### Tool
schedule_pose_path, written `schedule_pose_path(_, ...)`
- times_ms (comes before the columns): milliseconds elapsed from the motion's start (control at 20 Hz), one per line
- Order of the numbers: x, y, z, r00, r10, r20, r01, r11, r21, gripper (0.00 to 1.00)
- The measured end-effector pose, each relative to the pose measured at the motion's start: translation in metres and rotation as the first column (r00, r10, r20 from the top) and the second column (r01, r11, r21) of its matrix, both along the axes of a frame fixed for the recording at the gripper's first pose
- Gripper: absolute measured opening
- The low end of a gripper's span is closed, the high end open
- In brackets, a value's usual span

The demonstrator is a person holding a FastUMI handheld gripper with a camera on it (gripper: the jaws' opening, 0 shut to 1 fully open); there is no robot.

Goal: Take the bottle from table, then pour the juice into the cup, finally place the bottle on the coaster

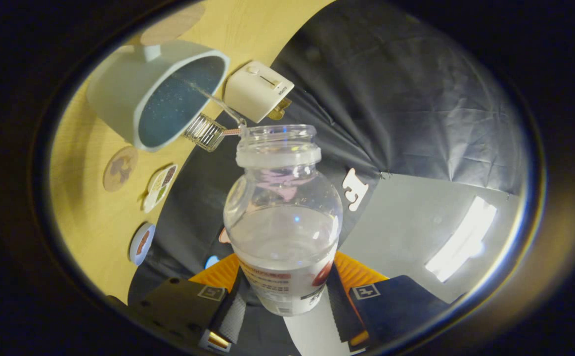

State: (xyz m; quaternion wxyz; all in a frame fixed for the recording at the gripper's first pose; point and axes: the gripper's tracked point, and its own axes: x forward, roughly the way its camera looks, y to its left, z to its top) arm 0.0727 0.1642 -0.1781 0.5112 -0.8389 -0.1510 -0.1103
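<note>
The gripper (pixel 287 291) is clamped on the tilted bottle (pixel 283 222). Its mouth points toward ten o'clock, a thin stream reaching the cup (pixel 161 99).

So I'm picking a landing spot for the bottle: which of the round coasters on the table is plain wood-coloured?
The coaster just below the tilted cup; the two beside it are white- and blue-rimmed. The hand-held gripper grips the bottle.

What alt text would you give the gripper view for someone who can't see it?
The gripper is shut on a clear, uncapped bottle, tilted so a thin stream runs from its mouth into a pale cup beyond it. A cream toaster stands beside the cup on the wooden table, with round coasters nearby.
</note>
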Motion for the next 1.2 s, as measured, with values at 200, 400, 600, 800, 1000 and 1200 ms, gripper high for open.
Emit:
schedule_pose_path(200,-0.001,0.000,0.000,1.000,0.005,0.007,-0.005,1.000,0.014,0.78)
schedule_pose_path(400,0.003,-0.012,-0.015,0.997,-0.018,-0.077,0.029,0.989,0.146,0.78)
schedule_pose_path(600,0.006,-0.032,-0.047,0.961,-0.048,-0.271,0.159,0.901,0.403,0.78)
schedule_pose_path(800,0.010,-0.051,-0.080,0.895,-0.027,-0.446,0.318,0.739,0.594,0.78)
schedule_pose_path(1000,0.018,-0.058,-0.100,0.845,0.061,-0.532,0.425,0.528,0.735,0.78)
schedule_pose_path(1200,0.027,-0.053,-0.098,0.832,0.176,-0.526,0.453,0.332,0.828,0.78)
